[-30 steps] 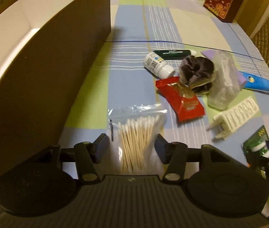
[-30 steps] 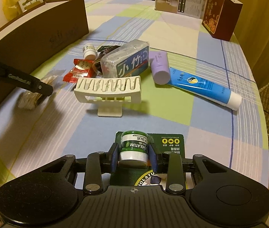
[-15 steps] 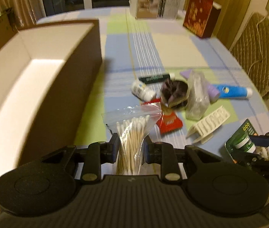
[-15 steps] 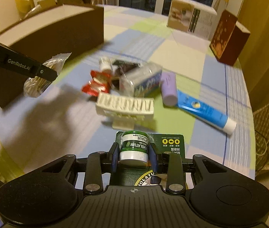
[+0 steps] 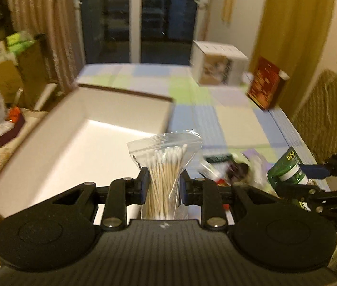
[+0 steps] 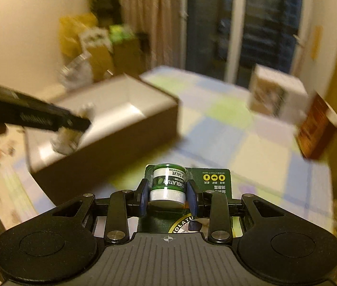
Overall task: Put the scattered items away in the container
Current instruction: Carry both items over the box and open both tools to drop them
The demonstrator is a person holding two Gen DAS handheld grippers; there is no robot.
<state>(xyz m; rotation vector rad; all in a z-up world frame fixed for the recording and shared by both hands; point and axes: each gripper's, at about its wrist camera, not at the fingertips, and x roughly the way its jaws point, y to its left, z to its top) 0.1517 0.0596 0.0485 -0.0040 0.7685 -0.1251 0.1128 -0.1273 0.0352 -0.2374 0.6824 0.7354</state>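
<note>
up off the table, the left gripper (image 5: pixel 163 187) pinches a clear zip bag of cotton swabs (image 5: pixel 165 166) between its pads, the bag standing upright with the swab tips at the top, held over the near corner of the open brown box (image 5: pixel 80 128), whose pale inside looks bare from this view. the right gripper (image 6: pixel 167 196) is clamped on a small green salve jar (image 6: pixel 167 183) still fixed to its green backing card (image 6: pixel 212 181), carried in the air above the checked tablecloth (image 6: pixel 228 138), to the right of the box. from the left wrist view the remaining items (image 5: pixel 230 166) lie blurred in a heap on the cloth just right of the box.
</note>
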